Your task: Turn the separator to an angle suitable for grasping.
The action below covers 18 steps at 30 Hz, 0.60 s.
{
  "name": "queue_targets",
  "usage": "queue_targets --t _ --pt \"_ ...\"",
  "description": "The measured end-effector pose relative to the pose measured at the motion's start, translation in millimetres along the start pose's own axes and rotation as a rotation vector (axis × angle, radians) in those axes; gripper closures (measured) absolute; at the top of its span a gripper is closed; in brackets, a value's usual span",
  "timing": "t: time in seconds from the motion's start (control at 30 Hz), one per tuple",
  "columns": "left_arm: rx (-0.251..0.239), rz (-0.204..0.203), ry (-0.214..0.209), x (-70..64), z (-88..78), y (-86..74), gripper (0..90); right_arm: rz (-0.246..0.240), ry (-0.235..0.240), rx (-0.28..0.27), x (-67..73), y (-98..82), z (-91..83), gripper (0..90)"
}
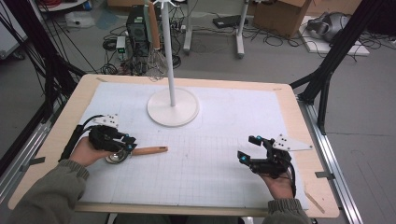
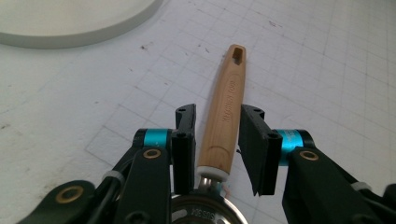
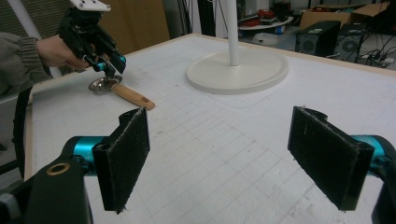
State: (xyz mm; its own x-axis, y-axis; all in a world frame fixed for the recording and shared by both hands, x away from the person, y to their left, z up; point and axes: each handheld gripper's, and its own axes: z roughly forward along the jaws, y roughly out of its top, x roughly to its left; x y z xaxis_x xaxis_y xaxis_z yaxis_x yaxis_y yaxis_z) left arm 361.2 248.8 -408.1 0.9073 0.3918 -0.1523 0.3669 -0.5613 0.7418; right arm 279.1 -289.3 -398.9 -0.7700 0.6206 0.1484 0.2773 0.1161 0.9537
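A utensil with a wooden handle (image 1: 150, 150) and a small metal bowl (image 1: 116, 157) lies flat on the white grid mat at the left. My left gripper (image 1: 128, 142) is down over it where the handle meets the bowl. In the left gripper view the handle (image 2: 229, 93) runs between the jaws of the left gripper (image 2: 218, 116), which stand open with a thin gap on each side. The right gripper view shows the same left gripper (image 3: 108, 65) above the bowl (image 3: 103, 84). My right gripper (image 1: 246, 148) rests at the right, open, with nothing between its pads (image 3: 123, 154).
A white stand with a round base (image 1: 173, 112) and a thin pole (image 1: 168, 51) rises at the mat's far middle. A whisk (image 1: 156, 60) with a wooden handle hangs from it. The wooden table edge (image 1: 322, 186) frames the mat; cables and boxes lie on the floor beyond.
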Motion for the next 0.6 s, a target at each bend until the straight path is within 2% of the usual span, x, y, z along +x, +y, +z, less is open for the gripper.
queue_targets --t 0.2,0.6 --pt "0.006 0.014 -0.007 -3.8 0.7 0.8 62.7 -0.001 0.003 0.003 1.0 0.0 0.6 19.6" --pt "0.049 0.039 -0.009 -7.6 10.0 0.8 61.2 0.004 0.006 0.007 1.3 -0.2 1.0 19.6"
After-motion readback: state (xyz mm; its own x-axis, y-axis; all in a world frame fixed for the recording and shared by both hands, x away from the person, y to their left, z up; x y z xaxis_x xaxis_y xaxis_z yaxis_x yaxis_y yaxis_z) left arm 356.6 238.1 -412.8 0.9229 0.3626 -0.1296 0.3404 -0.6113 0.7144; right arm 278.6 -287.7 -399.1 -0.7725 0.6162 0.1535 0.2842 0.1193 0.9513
